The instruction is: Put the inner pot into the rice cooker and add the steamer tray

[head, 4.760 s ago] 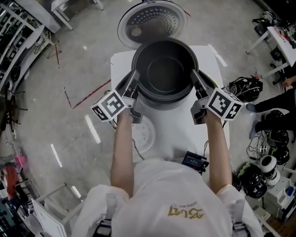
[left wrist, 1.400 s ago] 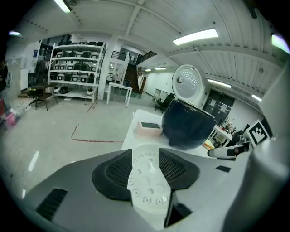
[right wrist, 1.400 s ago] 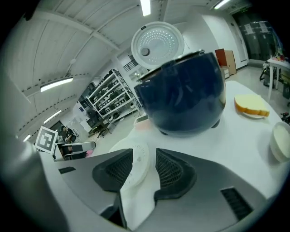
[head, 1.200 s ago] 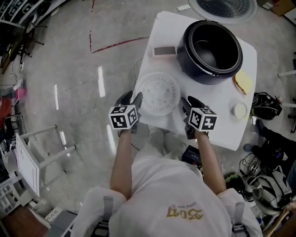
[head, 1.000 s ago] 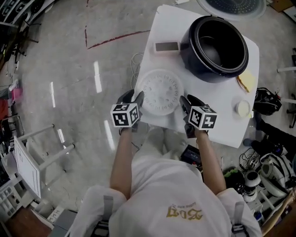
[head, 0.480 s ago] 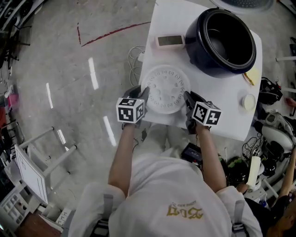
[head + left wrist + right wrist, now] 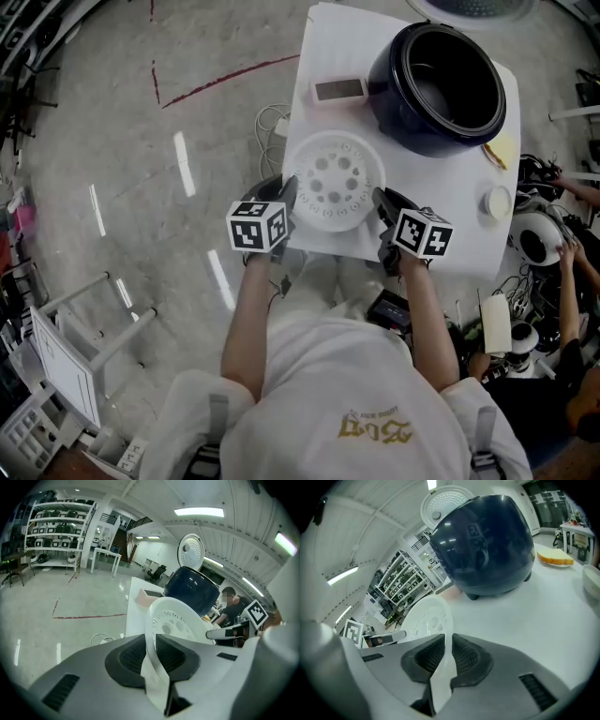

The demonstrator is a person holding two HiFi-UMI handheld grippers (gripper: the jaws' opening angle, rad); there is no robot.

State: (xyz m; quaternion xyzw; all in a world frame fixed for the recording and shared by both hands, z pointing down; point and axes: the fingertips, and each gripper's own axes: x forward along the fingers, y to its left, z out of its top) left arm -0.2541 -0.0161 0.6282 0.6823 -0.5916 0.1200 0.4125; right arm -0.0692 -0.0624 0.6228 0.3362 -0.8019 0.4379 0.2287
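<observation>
White plastic fills both grips: the left gripper (image 7: 151, 654) has its ribbed dark pads pressed on the thin rim of the steamer tray (image 7: 176, 620), and the right gripper (image 7: 446, 656) pinches the opposite rim the same way. Both pairs of jaws have just been closing, with that rim between them, and only the rim's thickness parts them.

Only the two gripper views show this pinch. From the head view the left gripper (image 7: 286, 192) and right gripper (image 7: 382, 202) are seen only as marker cubes and dark fingers flanking the round, perforated steamer tray (image 7: 336, 183) over the near part of the white table (image 7: 441, 202).

Only the head view looks down into the rice cooker (image 7: 436, 84), which stands apart from the tray at the far side of the table with the dark inner pot (image 7: 448, 98) seated inside. The gripper views give just its dark blue shell and the raised lid (image 7: 443, 501).

The right gripper view alone brings the yellow sponge-like piece (image 7: 555, 557) close, lying on the table beside the cooker.
</observation>
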